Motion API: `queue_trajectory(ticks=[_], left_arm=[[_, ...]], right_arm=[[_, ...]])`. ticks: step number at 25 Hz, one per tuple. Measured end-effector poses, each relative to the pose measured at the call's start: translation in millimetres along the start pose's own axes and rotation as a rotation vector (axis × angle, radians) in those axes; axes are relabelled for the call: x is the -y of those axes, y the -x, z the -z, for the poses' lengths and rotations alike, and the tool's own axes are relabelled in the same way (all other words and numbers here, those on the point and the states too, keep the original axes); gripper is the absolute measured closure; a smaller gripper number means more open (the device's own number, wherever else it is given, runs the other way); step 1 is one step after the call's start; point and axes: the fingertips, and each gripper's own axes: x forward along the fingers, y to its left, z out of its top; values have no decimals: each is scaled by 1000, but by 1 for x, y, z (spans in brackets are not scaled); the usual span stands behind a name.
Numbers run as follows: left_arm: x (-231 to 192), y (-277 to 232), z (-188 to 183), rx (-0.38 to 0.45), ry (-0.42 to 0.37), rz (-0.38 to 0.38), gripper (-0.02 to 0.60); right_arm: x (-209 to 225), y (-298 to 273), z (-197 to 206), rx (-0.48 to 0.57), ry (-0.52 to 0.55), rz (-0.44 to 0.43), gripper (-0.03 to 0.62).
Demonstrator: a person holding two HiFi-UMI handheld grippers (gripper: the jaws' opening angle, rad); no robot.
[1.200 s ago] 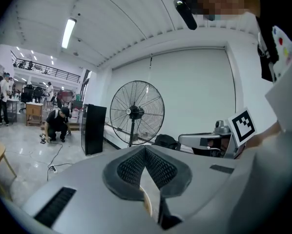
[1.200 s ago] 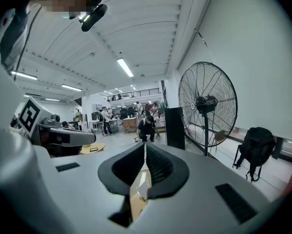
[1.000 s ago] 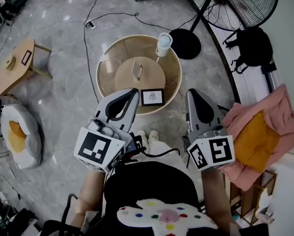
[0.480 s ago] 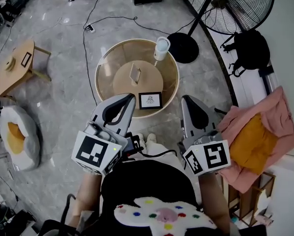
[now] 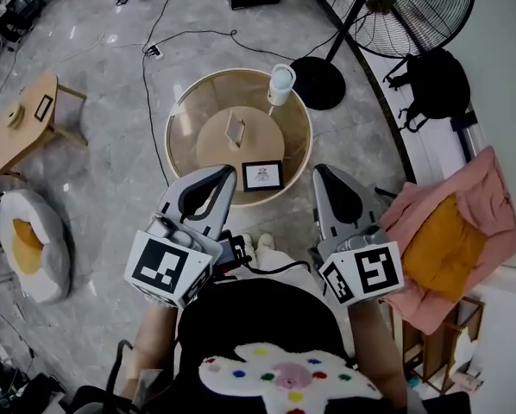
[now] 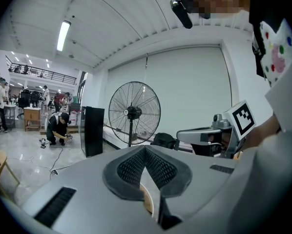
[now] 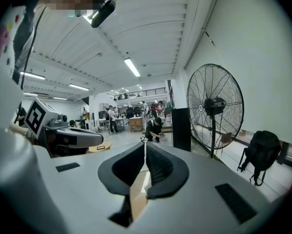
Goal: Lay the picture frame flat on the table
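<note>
Picture frame (image 5: 262,175) sits ahead, between the tips — left gripper (image 5: 229,171) and right gripper (image 5: 319,171) both closed, empty.

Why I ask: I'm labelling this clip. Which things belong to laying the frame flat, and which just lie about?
Job: picture frame, round table, left gripper and right gripper, both shut and empty.
Lying about: white cylinder and small stand on the table, floor fan, backpack, pink blanket, side table, floor cushion.
</note>
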Motion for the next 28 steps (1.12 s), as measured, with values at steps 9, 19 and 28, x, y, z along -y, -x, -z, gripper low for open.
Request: queue_trajectory(ticks=[9,19,28], left_arm=[[2,0,5,-14,-23,12,565],[2,1,4,-7,-19,11,565],[-9,5,6,-1,-23,-19,565]], right_arm=[[-1,1,0,0,2,6,556],[-2,5,4,-7,-2,17,556],[7,5,6,-9,5,36,556]])
